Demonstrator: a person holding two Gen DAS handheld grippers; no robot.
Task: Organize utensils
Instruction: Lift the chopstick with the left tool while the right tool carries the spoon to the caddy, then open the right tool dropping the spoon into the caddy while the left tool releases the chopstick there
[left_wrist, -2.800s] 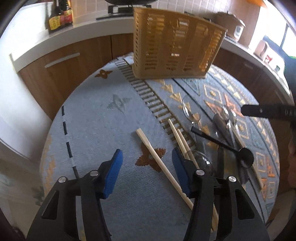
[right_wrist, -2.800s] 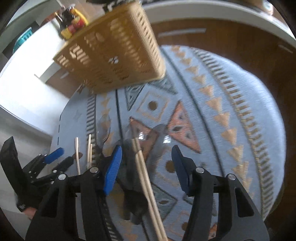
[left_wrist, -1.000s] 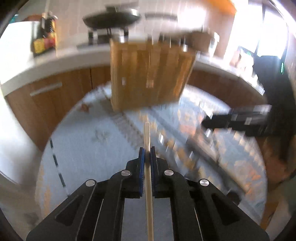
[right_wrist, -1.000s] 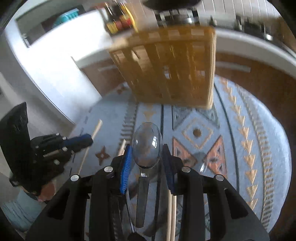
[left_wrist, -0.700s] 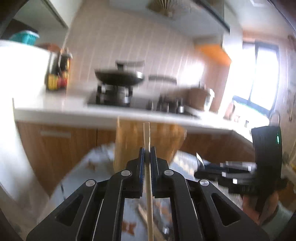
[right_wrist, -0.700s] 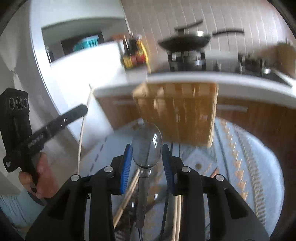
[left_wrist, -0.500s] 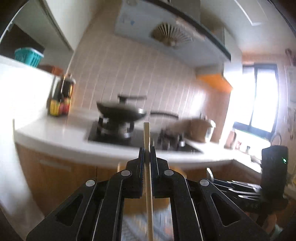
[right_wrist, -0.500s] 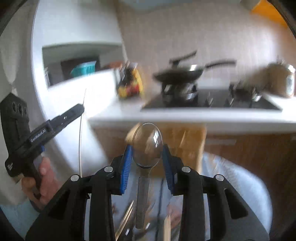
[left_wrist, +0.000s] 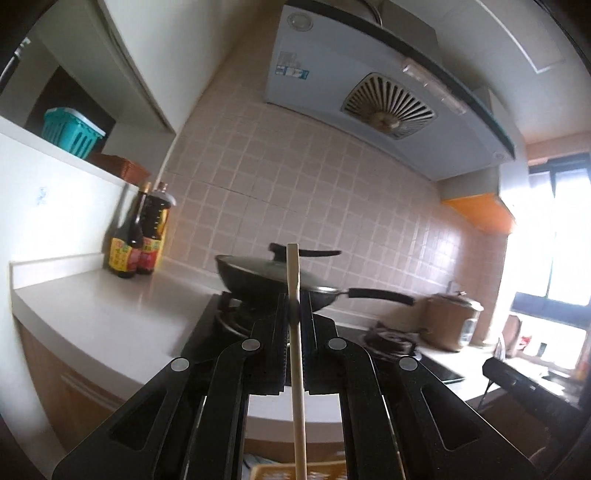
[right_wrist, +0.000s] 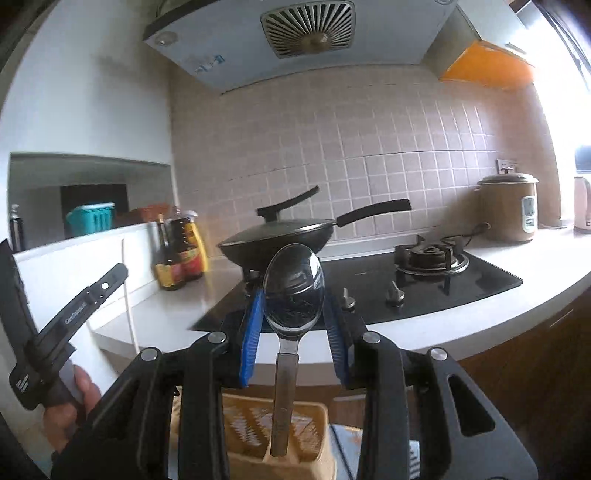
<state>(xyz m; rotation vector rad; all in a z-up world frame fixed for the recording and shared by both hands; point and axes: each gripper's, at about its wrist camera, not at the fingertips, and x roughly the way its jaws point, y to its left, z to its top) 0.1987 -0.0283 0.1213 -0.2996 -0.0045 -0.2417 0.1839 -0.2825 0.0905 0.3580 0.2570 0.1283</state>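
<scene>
Up close, the left hand-held gripper (left_wrist: 294, 317) is clamped on one wooden chopstick (left_wrist: 296, 350) running bottom to top at frame centre; the right hand-held gripper (right_wrist: 293, 325) is clamped on one metal spoon (right_wrist: 293, 291), bowl up, handle down over the tan basket (right_wrist: 273, 435). Beyond, one lidded wok (right_wrist: 277, 240), two sauce bottles (right_wrist: 181, 254).

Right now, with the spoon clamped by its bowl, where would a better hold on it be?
On the flat handle, just below the bowl, coming from the sides. The right hand-held gripper pinches the rounded bowl of the metal spoon, a curved surface that probably slips more easily; the handle hanging toward the yellow basket offers parallel edges.
</scene>
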